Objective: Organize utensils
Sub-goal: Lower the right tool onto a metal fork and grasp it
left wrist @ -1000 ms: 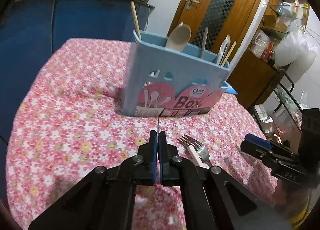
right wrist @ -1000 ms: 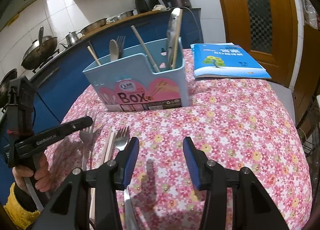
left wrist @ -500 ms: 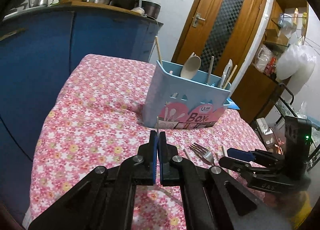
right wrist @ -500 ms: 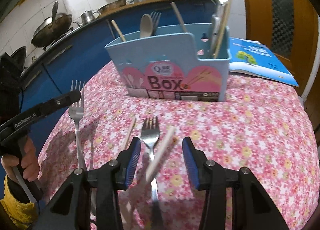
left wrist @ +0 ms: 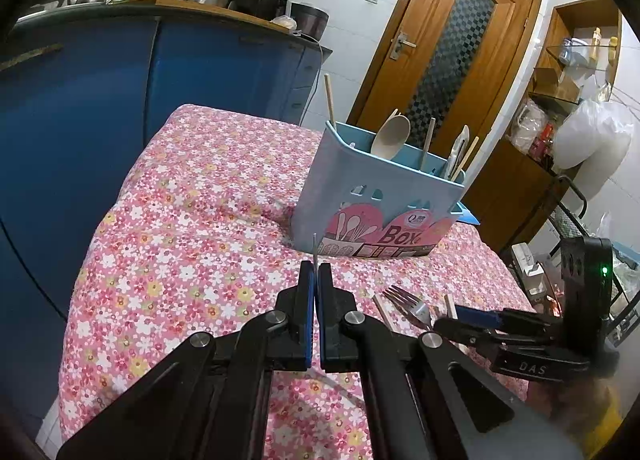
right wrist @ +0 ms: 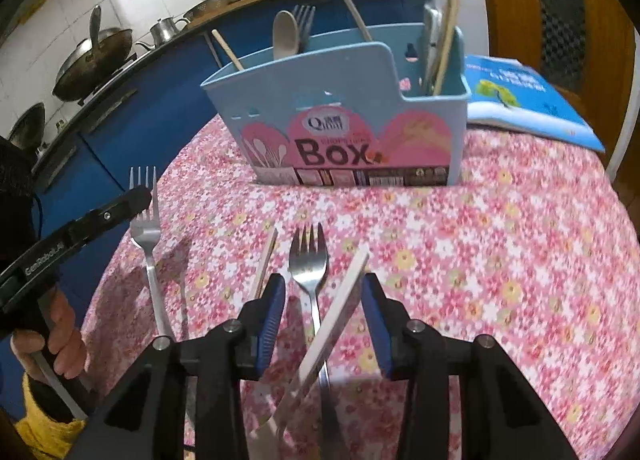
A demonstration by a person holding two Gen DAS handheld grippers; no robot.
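Note:
The light-blue utensil box point(left wrist: 372, 196) point(right wrist: 340, 120) stands on the flowered tablecloth with spoons, a fork and chopsticks in it. My left gripper point(left wrist: 316, 284) point(right wrist: 138, 196) is shut on a steel fork point(right wrist: 146, 236), gripped at the tines with the handle hanging down; only its thin edge point(left wrist: 315, 256) shows in the left wrist view. My right gripper point(right wrist: 324, 300) point(left wrist: 460, 320) hangs low over the cloth, its jaws closing. Between them lie a second fork point(right wrist: 308, 256) point(left wrist: 408, 302) and a white-handled utensil point(right wrist: 344, 300), with the pads clear of both. A pale chopstick point(right wrist: 266, 260) lies just left of them.
A blue book point(right wrist: 528, 100) lies right of the box near the table's far edge. Blue cabinets point(left wrist: 80, 100) with pots on top run along the left. A wooden door point(left wrist: 452, 60) and shelves stand beyond. A person's hand point(right wrist: 52, 340) holds the left gripper.
The left gripper has drawn back from the box, holding its fork upright. The right gripper swung left over the second fork and the white-handled utensil, and its jaws narrowed slightly.

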